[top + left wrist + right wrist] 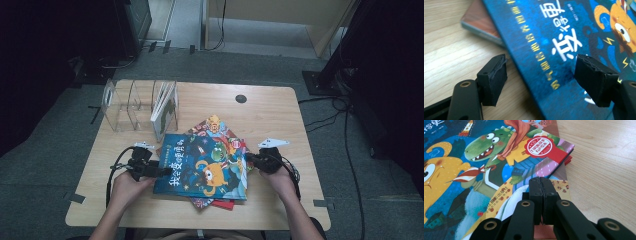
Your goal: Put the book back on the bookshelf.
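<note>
The glossy blue picture book (202, 170) tops the stack at the frame's lower centre; the left gripper (541, 75) gapes astride its spine edge and should close squarely, while the right gripper (541, 195), shut empty, steadies its opposite edge.

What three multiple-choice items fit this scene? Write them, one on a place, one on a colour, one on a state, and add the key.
1. Where on the table does the clear rack stand?
A) near right corner
B) far left part
C) the middle

2. What colour is most of the top book cover?
A) dark blue
B) white
C) pink

3. How do the right gripper jaws stand?
A) wide open
B) clamped on the rack
C) shut together

Key:
1. B, the rack stands at the far left, beyond the pile of books.
2. A, the cover is dark blue behind an orange monster.
3. C, the pads meet with no gap in the right gripper view.
</note>
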`<act>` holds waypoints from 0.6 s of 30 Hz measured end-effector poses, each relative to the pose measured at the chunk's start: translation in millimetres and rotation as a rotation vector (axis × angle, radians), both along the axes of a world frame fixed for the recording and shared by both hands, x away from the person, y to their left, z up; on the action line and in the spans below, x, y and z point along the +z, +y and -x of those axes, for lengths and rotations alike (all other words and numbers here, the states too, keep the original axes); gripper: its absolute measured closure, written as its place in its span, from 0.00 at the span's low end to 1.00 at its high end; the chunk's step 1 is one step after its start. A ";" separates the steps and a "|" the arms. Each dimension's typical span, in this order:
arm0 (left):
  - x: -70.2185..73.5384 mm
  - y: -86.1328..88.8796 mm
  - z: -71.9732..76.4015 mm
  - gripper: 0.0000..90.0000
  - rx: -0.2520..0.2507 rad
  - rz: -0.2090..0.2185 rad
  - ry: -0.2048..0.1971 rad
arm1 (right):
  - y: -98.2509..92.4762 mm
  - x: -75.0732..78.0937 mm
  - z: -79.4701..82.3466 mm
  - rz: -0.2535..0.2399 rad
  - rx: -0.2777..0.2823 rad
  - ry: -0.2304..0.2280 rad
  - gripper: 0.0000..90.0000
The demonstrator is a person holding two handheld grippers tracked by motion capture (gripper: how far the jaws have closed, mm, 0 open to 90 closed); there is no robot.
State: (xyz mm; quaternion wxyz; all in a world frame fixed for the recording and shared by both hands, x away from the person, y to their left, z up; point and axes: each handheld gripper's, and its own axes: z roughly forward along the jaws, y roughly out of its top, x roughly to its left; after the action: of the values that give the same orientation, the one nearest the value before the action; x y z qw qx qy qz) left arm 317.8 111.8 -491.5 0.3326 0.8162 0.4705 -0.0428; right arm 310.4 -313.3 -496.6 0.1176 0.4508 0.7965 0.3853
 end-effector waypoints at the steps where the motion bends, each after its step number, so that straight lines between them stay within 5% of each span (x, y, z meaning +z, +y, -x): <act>1: -0.1 -2.0 -0.1 0.29 -0.004 -0.002 -0.005 | 0.0 0.0 0.1 0.000 0.000 -0.001 0.99; 18: -6.0 -4.6 0.3 0.23 -0.019 0.035 -0.020 | -1.8 -1.0 4.8 -0.007 0.015 -0.006 0.98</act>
State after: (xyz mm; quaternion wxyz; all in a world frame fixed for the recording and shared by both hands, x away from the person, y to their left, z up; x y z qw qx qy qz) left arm 317.5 107.2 -497.5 0.3512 0.8152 0.4583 -0.0459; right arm 305.7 -315.1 -497.6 0.1155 0.4439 0.7982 0.3905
